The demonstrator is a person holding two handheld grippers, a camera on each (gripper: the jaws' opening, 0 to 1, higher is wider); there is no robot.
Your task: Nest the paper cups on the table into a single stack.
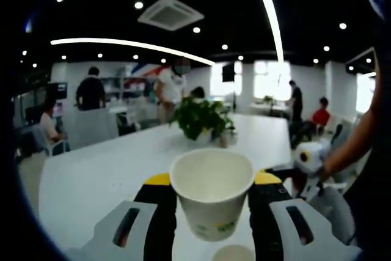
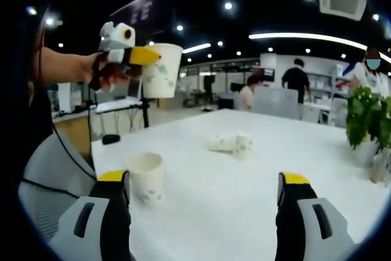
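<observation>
Two paper cups matter here, taking the white table [image 2: 244, 175] as landmark. One, the held cup [image 1: 211, 194], sits upright between the jaws of the left gripper [image 1: 211, 197], which is closed against its sides and carries it well above the table; in the right gripper view it hangs high at the upper left, mouth up. The other, the standing cup [image 2: 145, 177], rests upright on the table near its edge, just beside the left jaw of the right gripper [image 2: 204, 181], which is spread wide with nothing between its jaws. A further cup rim [image 1: 233, 253] shows directly below the held cup. Farther across the table lies a toppled pair of cups [image 2: 231, 143], and a potted plant [image 2: 366, 120] stands beyond.

The standing cup's long axis is vertical and it lies left of the right gripper's centre line, so I judge that gripper nearer it, while the held cup would have to come straight down, axes aligned, to nest.
</observation>
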